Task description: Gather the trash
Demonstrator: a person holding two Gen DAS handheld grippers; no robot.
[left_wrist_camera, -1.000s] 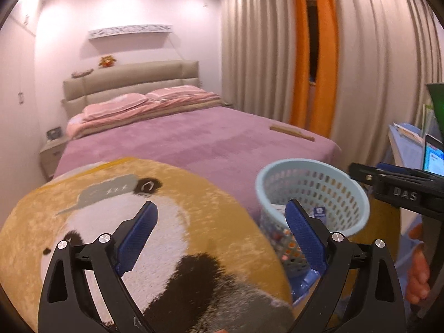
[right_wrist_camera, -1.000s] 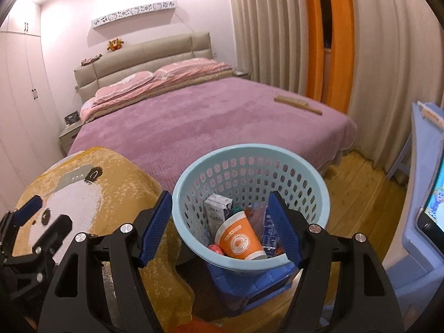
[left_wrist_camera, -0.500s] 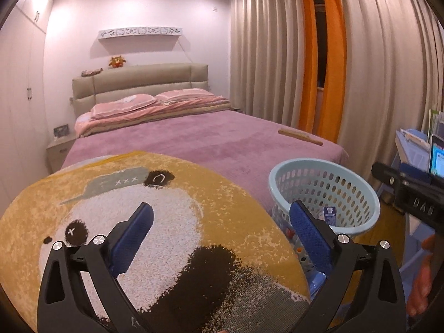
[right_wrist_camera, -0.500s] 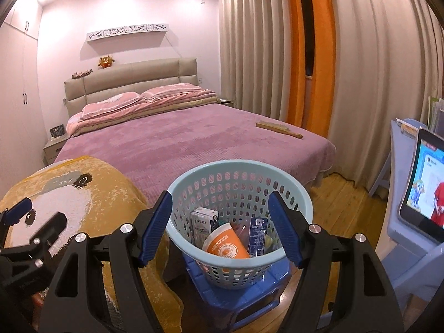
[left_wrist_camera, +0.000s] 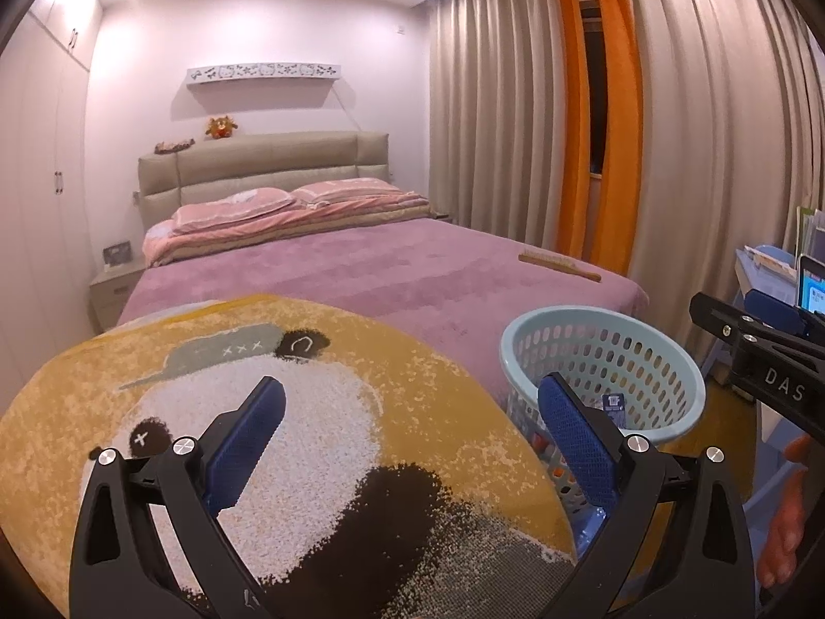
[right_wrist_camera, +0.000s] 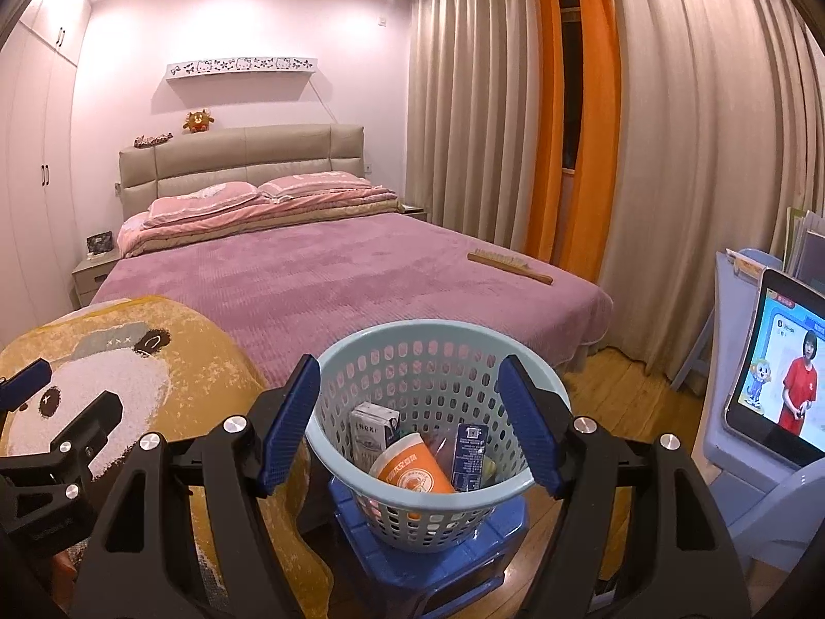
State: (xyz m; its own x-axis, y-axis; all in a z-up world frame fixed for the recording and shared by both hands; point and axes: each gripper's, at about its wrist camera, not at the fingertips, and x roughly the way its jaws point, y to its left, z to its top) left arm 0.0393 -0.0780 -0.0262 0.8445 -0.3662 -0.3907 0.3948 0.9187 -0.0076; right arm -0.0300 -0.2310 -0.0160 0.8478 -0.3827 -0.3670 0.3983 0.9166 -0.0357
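Observation:
A pale blue perforated basket [right_wrist_camera: 438, 330] stands on a blue stool [right_wrist_camera: 412, 567] at the foot of the bed. Inside lie a white carton [right_wrist_camera: 374, 425], an orange paper cup [right_wrist_camera: 412, 469] and a small blue carton [right_wrist_camera: 468, 451]. My right gripper [right_wrist_camera: 408, 367] hovers just in front of the basket, open, with nothing between its pads. My left gripper [left_wrist_camera: 410, 387] is open wide and empty above a round yellow panda mat [left_wrist_camera: 258, 361]. The basket [left_wrist_camera: 608, 340] sits to its right. In the right wrist view the left gripper [right_wrist_camera: 62, 397] shows at the left edge.
A purple bed [right_wrist_camera: 335, 278] with a wooden brush [right_wrist_camera: 508, 265] on it fills the room behind. A tablet [right_wrist_camera: 778, 376] leans on a light blue chair [right_wrist_camera: 747, 464] to the right. Curtains [right_wrist_camera: 696, 155] cover the right wall. A person's hand [left_wrist_camera: 784, 531] shows at the lower right.
The right gripper has drawn back from the basket and tipped upward, so the basket looks smaller and lower. The left jaws widened slightly and its view lifted a little.

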